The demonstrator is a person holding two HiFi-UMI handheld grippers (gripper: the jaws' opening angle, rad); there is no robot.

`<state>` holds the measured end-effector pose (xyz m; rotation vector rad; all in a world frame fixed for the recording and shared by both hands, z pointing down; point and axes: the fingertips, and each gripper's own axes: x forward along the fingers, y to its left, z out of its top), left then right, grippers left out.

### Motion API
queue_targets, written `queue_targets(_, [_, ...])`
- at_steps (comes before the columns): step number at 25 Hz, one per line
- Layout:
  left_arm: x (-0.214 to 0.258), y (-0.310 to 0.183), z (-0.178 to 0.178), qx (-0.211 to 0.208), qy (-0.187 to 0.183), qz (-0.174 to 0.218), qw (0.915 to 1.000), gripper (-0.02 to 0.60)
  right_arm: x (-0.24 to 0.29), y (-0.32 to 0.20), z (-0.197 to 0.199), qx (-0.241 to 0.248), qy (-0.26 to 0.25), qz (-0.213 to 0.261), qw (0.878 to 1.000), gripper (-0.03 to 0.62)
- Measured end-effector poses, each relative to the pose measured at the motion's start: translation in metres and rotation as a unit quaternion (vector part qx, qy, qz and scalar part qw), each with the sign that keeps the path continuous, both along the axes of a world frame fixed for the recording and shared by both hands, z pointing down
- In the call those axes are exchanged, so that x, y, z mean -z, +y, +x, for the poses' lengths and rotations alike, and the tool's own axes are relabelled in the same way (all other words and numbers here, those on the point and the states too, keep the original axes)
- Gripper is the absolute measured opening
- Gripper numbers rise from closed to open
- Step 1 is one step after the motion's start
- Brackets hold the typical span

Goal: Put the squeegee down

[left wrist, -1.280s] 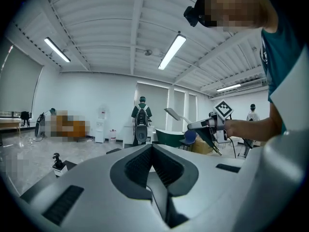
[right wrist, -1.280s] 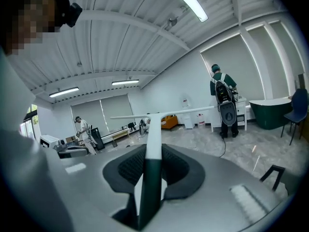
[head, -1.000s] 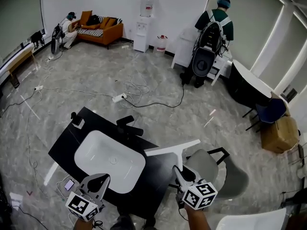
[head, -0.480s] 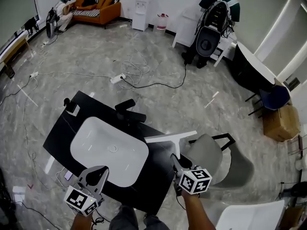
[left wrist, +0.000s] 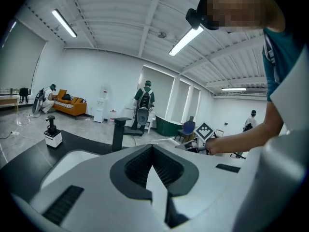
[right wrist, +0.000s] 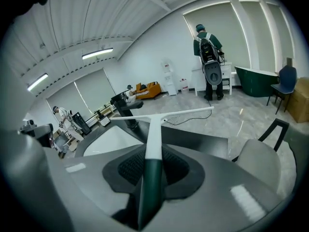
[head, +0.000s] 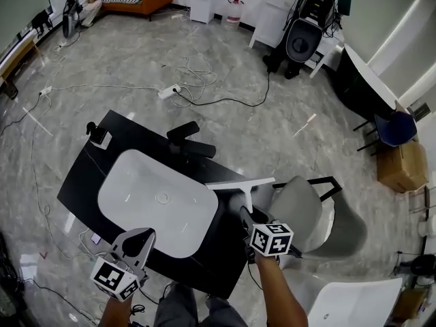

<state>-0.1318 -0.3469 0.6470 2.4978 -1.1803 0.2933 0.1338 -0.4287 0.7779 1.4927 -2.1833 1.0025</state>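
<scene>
Bright, even light falls from ceiling strip lamps (left wrist: pixel 186 40). The glossy floor (head: pixel 286 148) glares softly; all views bend at their edges.

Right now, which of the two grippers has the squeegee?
The right gripper: it is shut on the dark green handle of the squeegee, whose white blade sticks out in front. The left gripper is shut with nothing in it.

A black counter (head: pixel 82 182) carries a sunken white basin (head: pixel 157 203), a black tap (head: pixel 191 142) at its far edge, and, at one corner, a small device (head: pixel 99 135), possibly a dispenser.
</scene>
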Motion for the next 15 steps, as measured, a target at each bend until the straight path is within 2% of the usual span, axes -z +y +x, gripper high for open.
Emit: queue_targets(15, [-0.027, -0.008, -0.003, 0.002, 0.011, -0.022, 0.9997, 0.005, -0.066, -0.013, 0.005, -0.012, 0.033, -0.074, 0.997, 0.1])
